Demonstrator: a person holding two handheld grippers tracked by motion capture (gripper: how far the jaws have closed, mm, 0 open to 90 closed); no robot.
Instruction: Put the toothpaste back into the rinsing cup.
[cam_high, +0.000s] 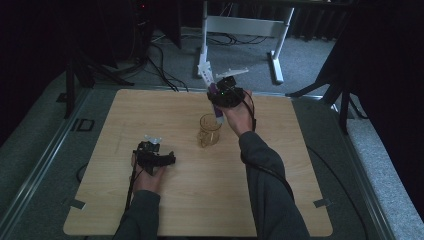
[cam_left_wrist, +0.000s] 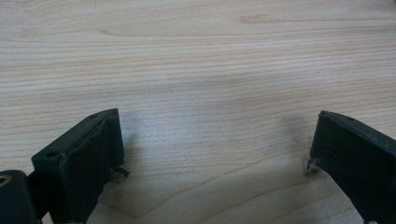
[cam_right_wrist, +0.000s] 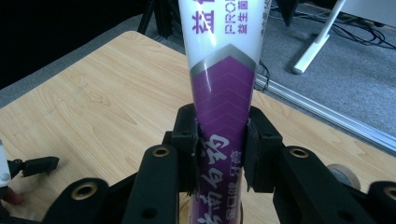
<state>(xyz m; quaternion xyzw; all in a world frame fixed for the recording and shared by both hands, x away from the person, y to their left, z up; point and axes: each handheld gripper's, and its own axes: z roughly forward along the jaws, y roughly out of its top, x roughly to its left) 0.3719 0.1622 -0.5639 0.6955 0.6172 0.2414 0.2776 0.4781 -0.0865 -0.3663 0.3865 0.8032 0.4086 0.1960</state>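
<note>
A white and purple toothpaste tube (cam_high: 218, 114) (cam_right_wrist: 224, 93) is clamped between the jaws of my right gripper (cam_high: 216, 96) (cam_right_wrist: 221, 140), which is shut on its purple part. The tube stands tilted, and its lower end hangs at the mouth of a clear amber glass cup (cam_high: 209, 132) in the middle of the wooden table (cam_high: 150, 112). My left gripper (cam_high: 166, 160) (cam_left_wrist: 215, 154) rests low over the front left of the table, open, with bare wood between its jaws.
Beyond the table's far edge stand white desk legs (cam_high: 204, 45) and loose cables on a grey floor. Dark tripod stands rise at the left (cam_high: 70, 85) and right (cam_high: 342, 100). A metal rail (cam_high: 45, 160) runs along the table's left side.
</note>
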